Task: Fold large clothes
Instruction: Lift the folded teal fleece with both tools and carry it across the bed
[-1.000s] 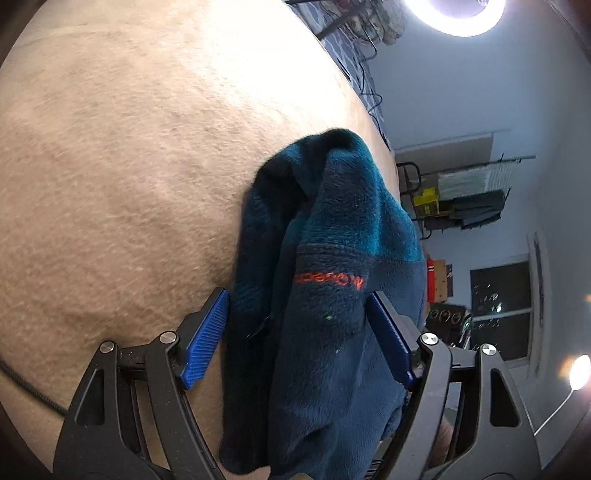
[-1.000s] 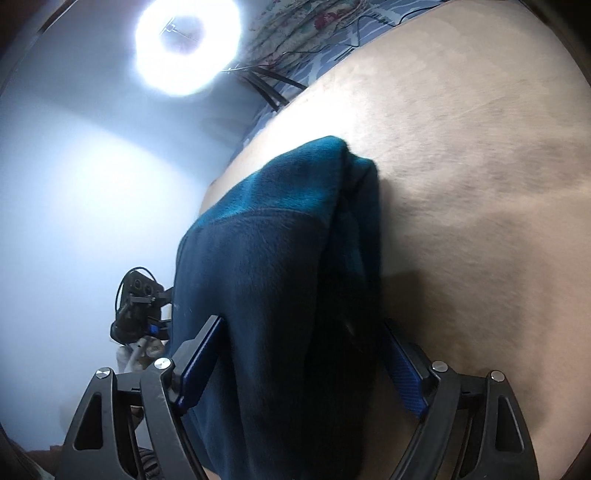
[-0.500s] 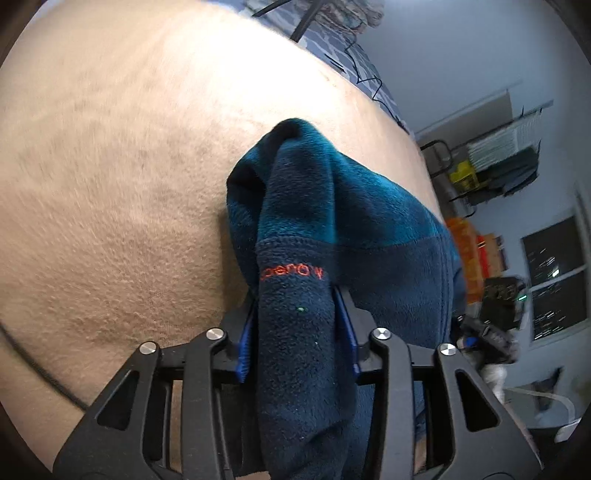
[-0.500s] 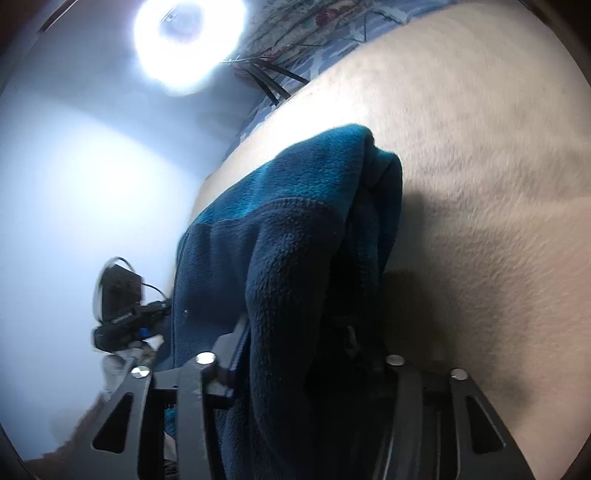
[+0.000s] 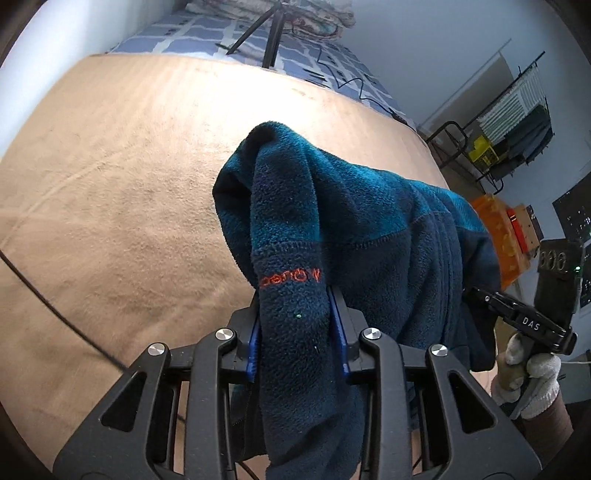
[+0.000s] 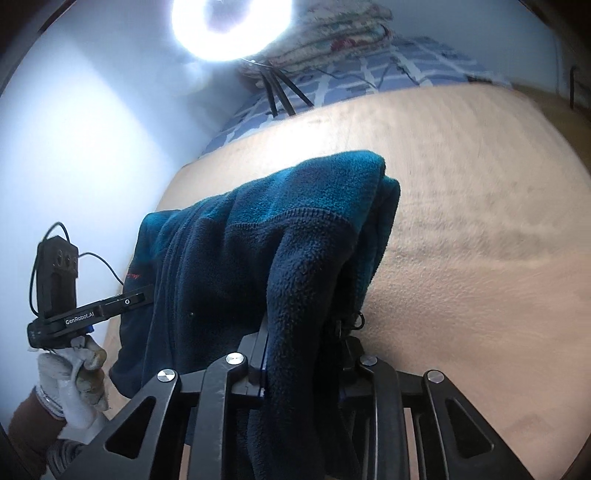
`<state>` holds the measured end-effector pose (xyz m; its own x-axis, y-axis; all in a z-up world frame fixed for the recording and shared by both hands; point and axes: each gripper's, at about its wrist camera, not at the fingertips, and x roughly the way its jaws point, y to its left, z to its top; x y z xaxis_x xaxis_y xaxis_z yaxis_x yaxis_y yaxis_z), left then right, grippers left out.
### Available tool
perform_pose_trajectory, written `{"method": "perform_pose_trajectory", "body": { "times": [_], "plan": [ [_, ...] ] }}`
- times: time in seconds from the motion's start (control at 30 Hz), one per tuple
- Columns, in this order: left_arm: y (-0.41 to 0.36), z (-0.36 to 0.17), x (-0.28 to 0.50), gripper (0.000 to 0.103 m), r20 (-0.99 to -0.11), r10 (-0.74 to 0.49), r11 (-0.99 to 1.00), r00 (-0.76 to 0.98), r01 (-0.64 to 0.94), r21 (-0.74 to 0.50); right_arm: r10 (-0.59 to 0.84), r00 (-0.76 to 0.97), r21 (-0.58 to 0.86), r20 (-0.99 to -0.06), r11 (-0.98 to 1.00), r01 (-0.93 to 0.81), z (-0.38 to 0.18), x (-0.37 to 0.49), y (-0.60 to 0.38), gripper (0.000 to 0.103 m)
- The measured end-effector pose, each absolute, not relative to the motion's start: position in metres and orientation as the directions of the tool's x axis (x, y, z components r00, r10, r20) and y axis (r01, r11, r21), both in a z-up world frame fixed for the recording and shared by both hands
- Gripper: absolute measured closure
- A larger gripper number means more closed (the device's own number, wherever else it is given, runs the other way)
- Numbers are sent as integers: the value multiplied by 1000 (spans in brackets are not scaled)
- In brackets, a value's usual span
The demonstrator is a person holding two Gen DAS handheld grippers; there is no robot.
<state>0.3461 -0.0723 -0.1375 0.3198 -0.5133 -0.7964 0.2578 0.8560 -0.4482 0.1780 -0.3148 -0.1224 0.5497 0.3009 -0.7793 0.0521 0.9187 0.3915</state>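
Observation:
A dark blue and teal fleece jacket (image 5: 369, 229) with small orange lettering hangs folded between both grippers, lifted off the tan blanket (image 5: 110, 184). My left gripper (image 5: 297, 332) has its jaws closing tight on one bunched end of the fleece; its blue pads press the cloth from both sides. In the right wrist view the same fleece jacket (image 6: 258, 251) drapes over my right gripper (image 6: 301, 354), whose jaws are closing on the other end. Each view shows the other gripper held by a gloved hand (image 6: 74, 369) at the side.
The tan blanket (image 6: 480, 221) covers a bed with a blue checked sheet (image 5: 221, 33) beyond it. A tripod (image 5: 266, 33) with a bright ring light (image 6: 229, 22) stands at the far end. A thin black cable (image 5: 55, 314) crosses the blanket. Shelving and a clothes rack (image 5: 517, 122) stand to the right.
Both grippers went from wide open around the fleece to clamped on it. Both then rose and tilted, lifting the fleece off the blanket.

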Motion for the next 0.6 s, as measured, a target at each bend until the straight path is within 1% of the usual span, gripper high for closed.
{"method": "perform_pose_trajectory", "body": {
  "times": [0.07, 0.33, 0.6],
  "plan": [
    [-73, -130, 338, 73, -792, -513, 856, 332, 265, -443, 276, 561, 361, -781, 931, 45, -112, 172, -309, 80],
    [-76, -98, 314, 73, -767, -521, 850, 374, 306, -428, 236, 608, 316, -758, 948, 26, -79, 154, -303, 80],
    [-110, -78, 324, 73, -743, -534, 839, 404, 361, -406, 194, 645, 283, -739, 958, 36, -62, 153, -327, 80]
  ]
}}
